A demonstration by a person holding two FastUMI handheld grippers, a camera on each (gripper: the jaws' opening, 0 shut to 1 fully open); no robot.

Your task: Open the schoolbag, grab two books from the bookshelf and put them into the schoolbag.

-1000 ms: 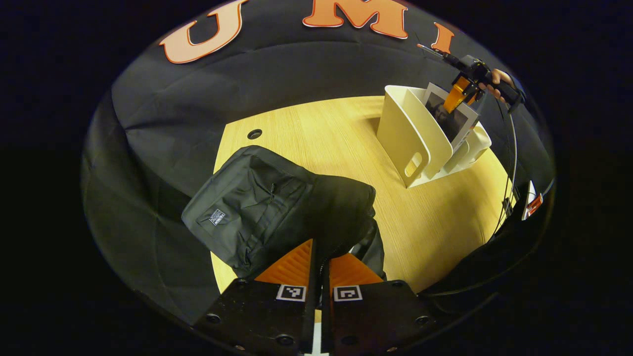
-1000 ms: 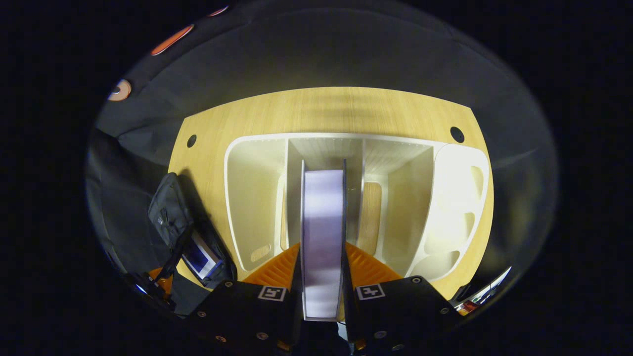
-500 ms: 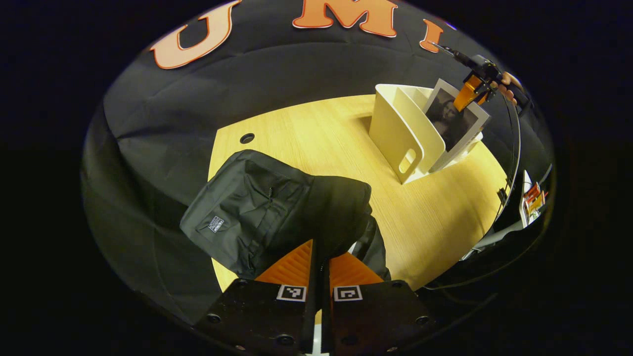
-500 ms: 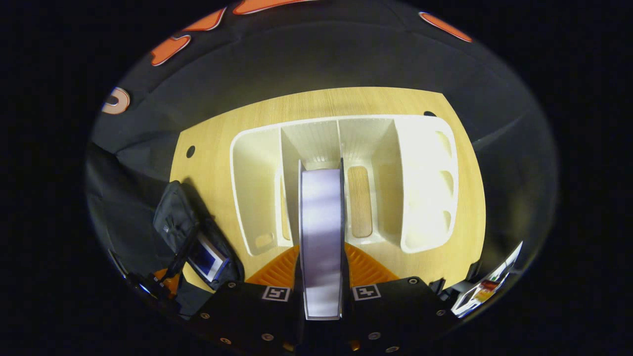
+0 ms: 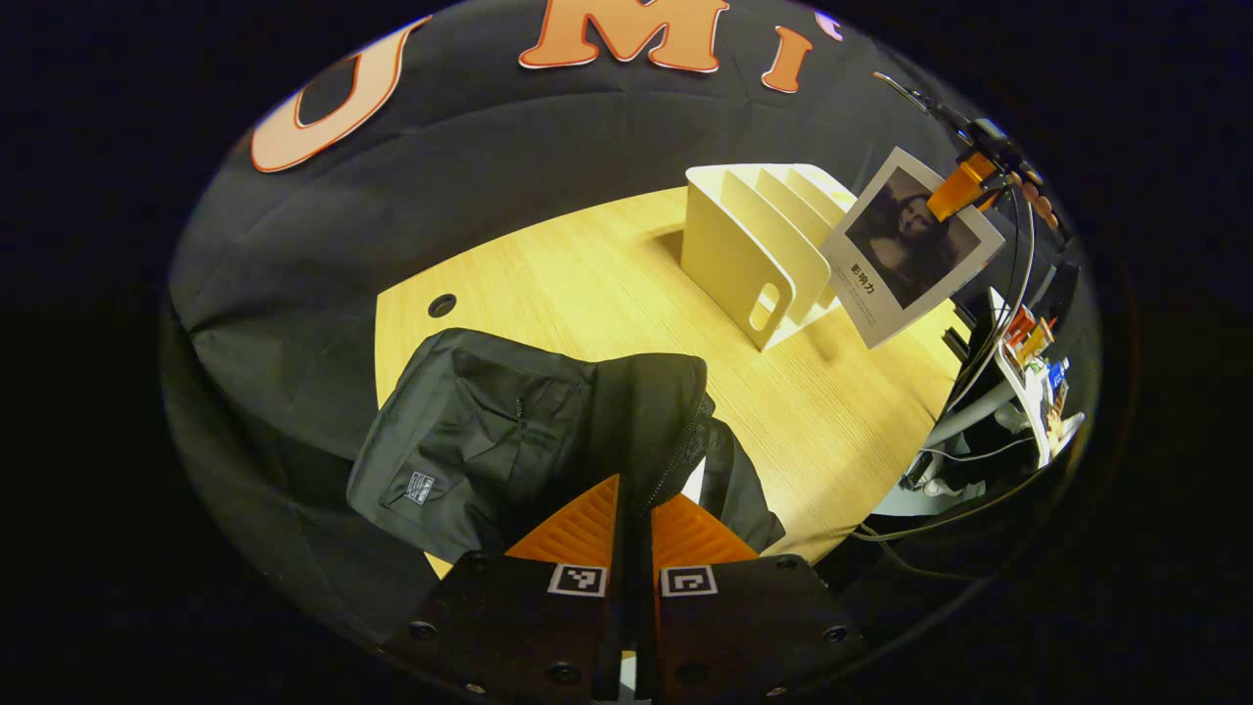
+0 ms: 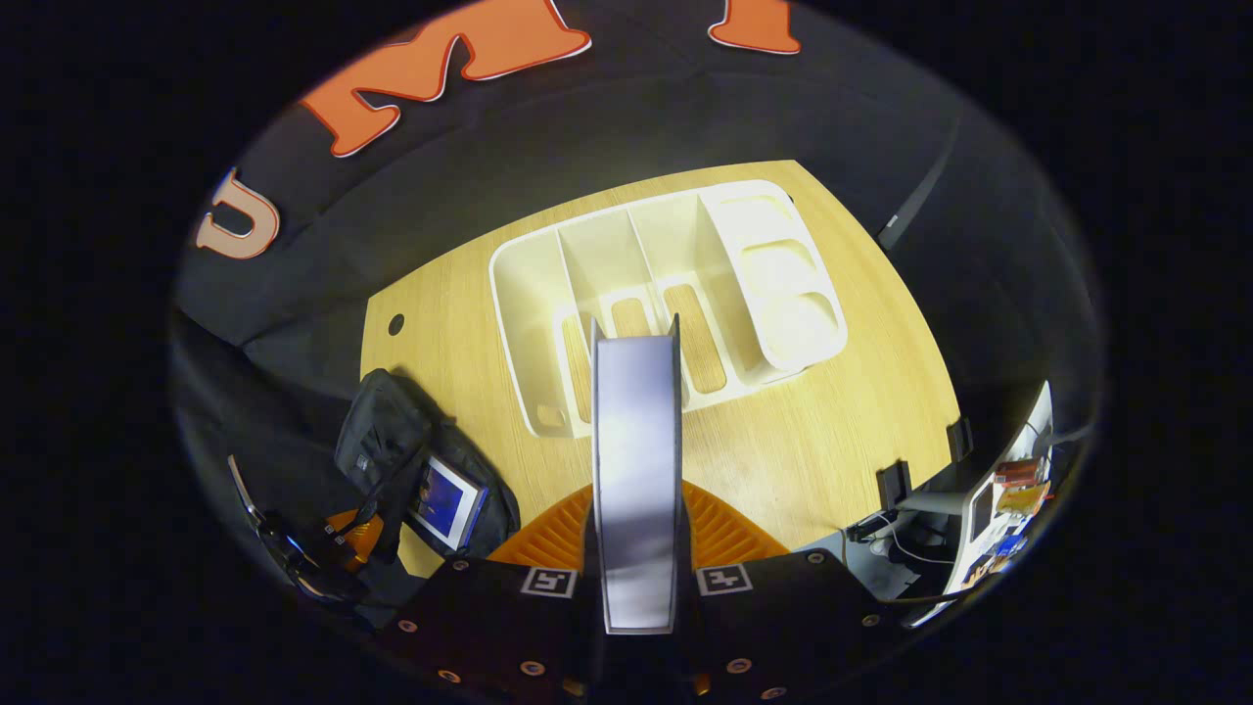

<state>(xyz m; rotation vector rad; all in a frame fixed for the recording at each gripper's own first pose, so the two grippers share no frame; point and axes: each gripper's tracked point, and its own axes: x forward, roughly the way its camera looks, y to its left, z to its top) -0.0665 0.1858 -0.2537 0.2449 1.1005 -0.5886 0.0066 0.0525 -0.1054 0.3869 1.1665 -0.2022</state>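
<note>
Black cloth drapes behind a pale wood-grain tabletop (image 5: 607, 284) with rounded corners and a small round hole near its far left corner. On the left gripper view we see the schoolbag (image 5: 509, 441), a soft matte black fabric pack with a small woven patch on its front pocket, lying at the tabletop's near left edge. Our left gripper (image 5: 631, 514) has its two ribbed fingers pressed together on the bag's zippered rim, pinching the cloth and holding the opening up. From the right gripper view we can see into that opening, where a first book (image 6: 448, 490) with a blue cover already lies inside the bag.

Toward the far right corner stands the bookshelf (image 5: 749, 245), a smooth cream plastic rack with curved upright dividers and oval cut-outs in its base; its slots look bare from above.

Our right gripper (image 6: 636, 514) is clamped on the second book (image 6: 634, 460), both ribbed fingers pressing its flat covers, with the pale page edge facing the camera. In the left gripper view this book (image 5: 910, 245) hangs in the air just beside the rack, clear of it, tilted, its glossy white cover bearing a dark portrait picture, held at its top corner.
</note>
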